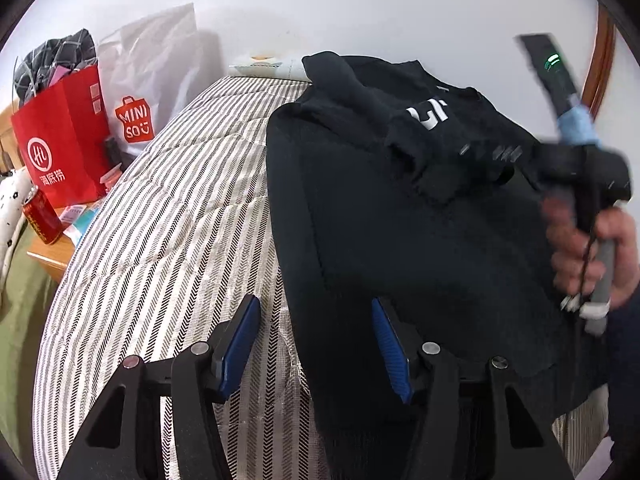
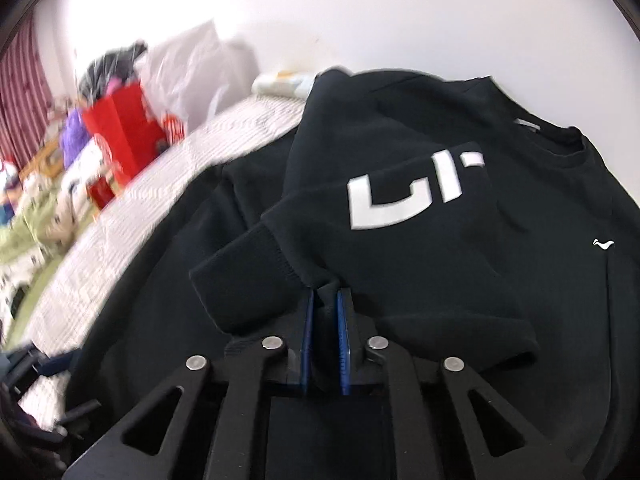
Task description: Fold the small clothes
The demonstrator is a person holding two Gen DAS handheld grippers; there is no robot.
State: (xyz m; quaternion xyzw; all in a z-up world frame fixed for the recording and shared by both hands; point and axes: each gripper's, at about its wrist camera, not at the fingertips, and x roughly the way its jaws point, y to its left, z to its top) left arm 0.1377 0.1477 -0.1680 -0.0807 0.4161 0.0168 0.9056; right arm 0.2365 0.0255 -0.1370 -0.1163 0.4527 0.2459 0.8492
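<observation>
**Sleeve pinched, hem side loose**

The black cotton sweatshirt with white lettering [image 2: 400, 240] lies on the striped quilted bed cover [image 1: 168, 216]. The right gripper [image 2: 326, 300] pinches its folded sleeve cuff [image 2: 248, 272]; a shallow bite could slip and spoil the fold. The left gripper [image 1: 316, 344] stands spread at the hem edge, holding nothing. The red paper bag [image 1: 66, 140] holds bundled clothing.
</observation>
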